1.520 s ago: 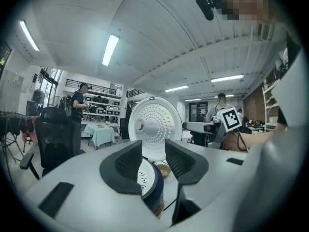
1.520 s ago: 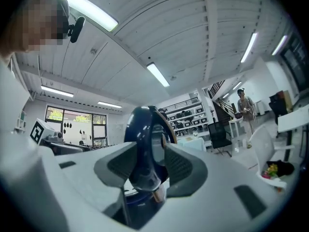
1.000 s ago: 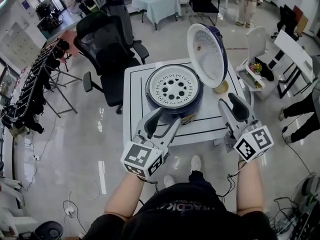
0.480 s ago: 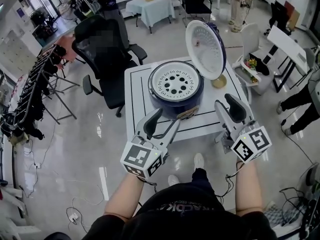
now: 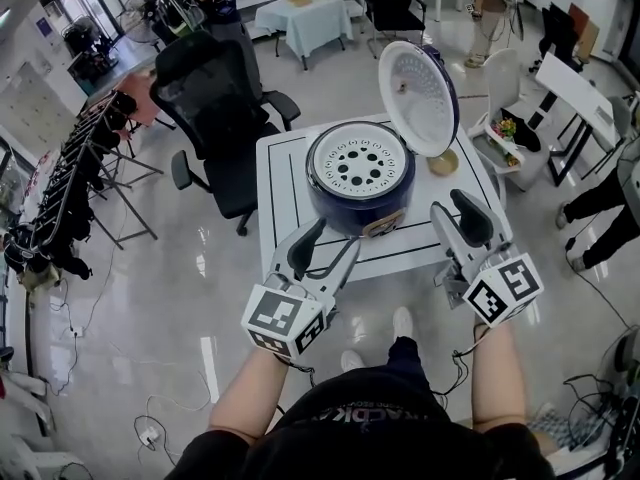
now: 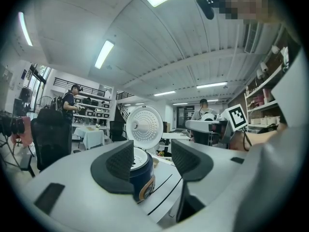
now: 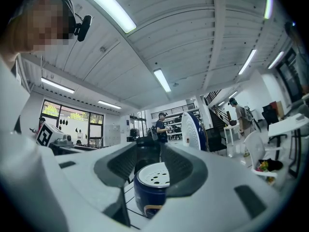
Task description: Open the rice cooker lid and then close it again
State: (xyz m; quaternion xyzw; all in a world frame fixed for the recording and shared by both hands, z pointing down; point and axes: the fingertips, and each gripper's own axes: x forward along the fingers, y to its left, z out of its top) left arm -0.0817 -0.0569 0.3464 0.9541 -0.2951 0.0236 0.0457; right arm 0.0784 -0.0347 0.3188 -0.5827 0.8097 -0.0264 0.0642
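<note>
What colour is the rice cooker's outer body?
Dark blue. The rice cooker shows it best in the right gripper view.

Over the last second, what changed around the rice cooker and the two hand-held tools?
Nothing was taken hold of or let go. The head view has only drifted: the white square table and the dark blue round rice cooker sit slightly further right in it. Unchanged: the cooker's white-lined lid stands open, and the left tool and right tool hover open and empty short of the cooker.
</note>
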